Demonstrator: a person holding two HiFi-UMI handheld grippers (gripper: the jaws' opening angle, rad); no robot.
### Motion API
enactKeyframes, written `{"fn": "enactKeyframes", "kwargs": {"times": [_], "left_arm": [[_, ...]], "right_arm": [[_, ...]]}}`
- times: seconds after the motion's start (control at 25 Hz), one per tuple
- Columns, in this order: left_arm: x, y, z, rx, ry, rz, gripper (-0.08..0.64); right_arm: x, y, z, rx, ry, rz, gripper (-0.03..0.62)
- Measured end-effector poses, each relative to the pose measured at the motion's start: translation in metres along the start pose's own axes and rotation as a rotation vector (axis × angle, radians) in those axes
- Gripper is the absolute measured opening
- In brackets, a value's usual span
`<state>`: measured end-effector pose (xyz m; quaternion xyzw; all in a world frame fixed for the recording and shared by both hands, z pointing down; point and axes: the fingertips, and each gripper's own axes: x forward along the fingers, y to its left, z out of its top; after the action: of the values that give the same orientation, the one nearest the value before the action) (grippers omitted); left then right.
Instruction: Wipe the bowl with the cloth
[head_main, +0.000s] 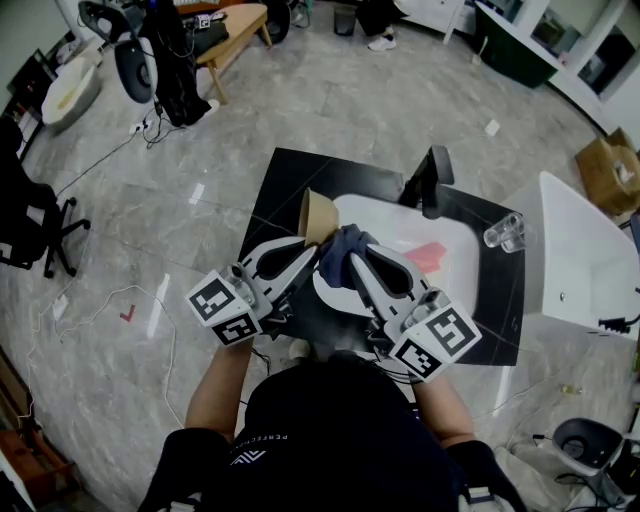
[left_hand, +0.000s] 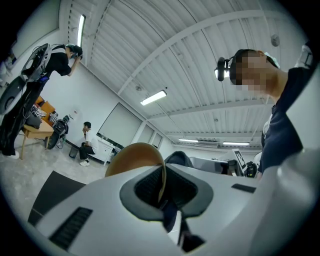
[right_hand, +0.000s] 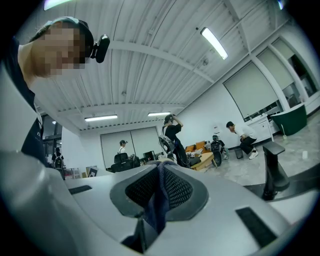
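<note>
Bowl (head_main: 318, 213) and cloth (head_main: 343, 252) are both held up over the near edge of the black table (head_main: 280, 180), close in front of the person. The left gripper (left_hand: 163, 192) has its jaws pinched together on the tan bowl's thin wall at the rim, with the bowl tipped on its side and its opening facing right. The right gripper (right_hand: 159, 192) is clamped on a fold of the dark blue cloth, which bunches out past the jaw tips just right of the bowl's mouth. From the head view I cannot tell whether the cloth is pressing on the bowl or only beside it.

The main risk looks like the grip on the bowl. It is held by one narrow patch of rim, so a firm sideways push from the cloth could make it swing between the pads or slip out and drop onto the white mat (head_main: 380, 215) below.

The cloth is also caught by only a small part, so dragging it hard against the bowl's inside might pull it free.

Two small glasses (head_main: 503, 232) stand well off to the right, probably out of harm's way.
</note>
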<state>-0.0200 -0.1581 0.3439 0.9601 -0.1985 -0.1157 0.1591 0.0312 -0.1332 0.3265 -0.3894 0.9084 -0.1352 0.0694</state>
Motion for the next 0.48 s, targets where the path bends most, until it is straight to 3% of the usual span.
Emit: {"fn": "enactKeyframes", "kwargs": {"times": [0.32, 0.48], "left_arm": [[-0.005, 0.008, -0.020, 0.012, 0.075, 0.030, 0.020], [0.000, -0.004, -0.031, 0.020, 0.129, -0.008, 0.020]], "right_arm": [[-0.002, 0.004, 0.018, -0.017, -0.076, 0.005, 0.058], [-0.001, 0.005, 0.019, -0.013, -0.083, 0.009, 0.057]]}}
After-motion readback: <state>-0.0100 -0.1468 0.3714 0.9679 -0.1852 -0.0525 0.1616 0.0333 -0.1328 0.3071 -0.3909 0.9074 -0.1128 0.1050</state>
